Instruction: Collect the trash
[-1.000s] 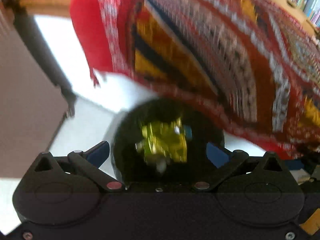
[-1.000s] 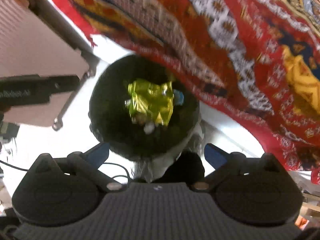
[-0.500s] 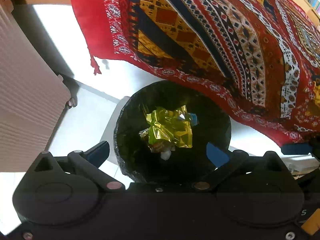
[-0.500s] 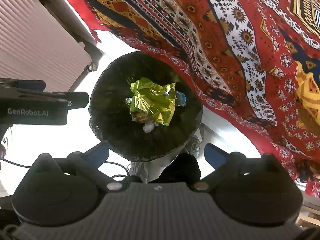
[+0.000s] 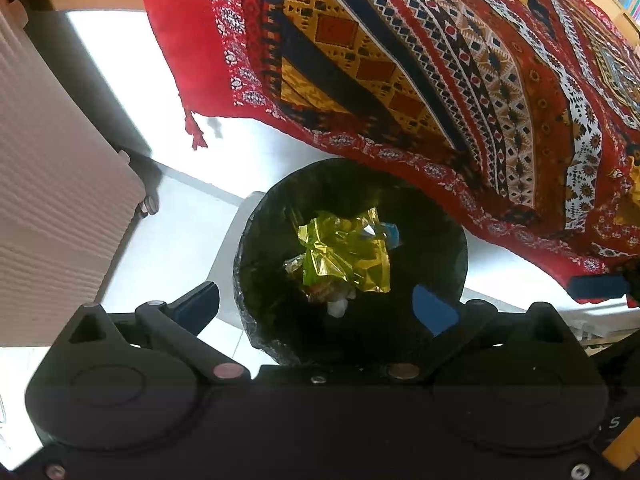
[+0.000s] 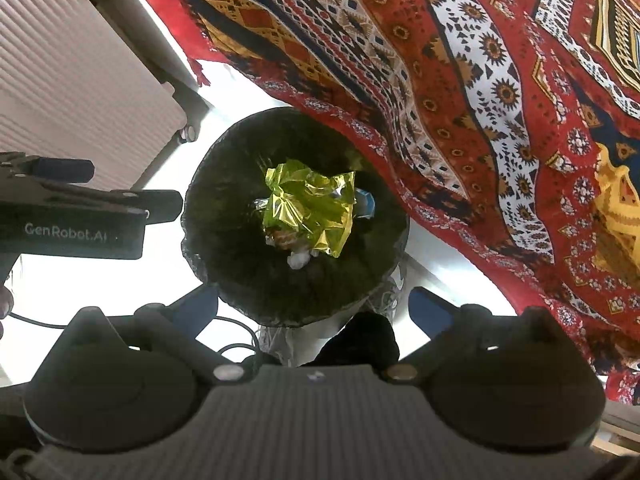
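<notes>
A round bin with a black liner [image 5: 256,280] stands on the white floor, right below both grippers. Inside lies a crumpled yellow foil wrapper [image 5: 348,256] on top of small scraps, with a bit of blue packaging beside it. My left gripper [image 5: 316,308] hangs open above the bin's near rim, with nothing between its blue fingertips. In the right wrist view the same bin [image 6: 208,240] and yellow wrapper [image 6: 308,204] show. My right gripper [image 6: 316,308] is open and empty too. The left gripper's body [image 6: 80,220] hangs to the left of the bin.
A red patterned cloth [image 5: 440,80] drapes down from a table and overhangs the bin's far side. A pale ribbed case on wheels [image 5: 52,200] stands at the left. A thin cable [image 6: 232,344] and a dark shoe [image 6: 360,340] lie on the floor near the bin.
The blur of a second ago is gone and both views have steadied over the bin. The trash inside has not moved. Both grippers stay open.
</notes>
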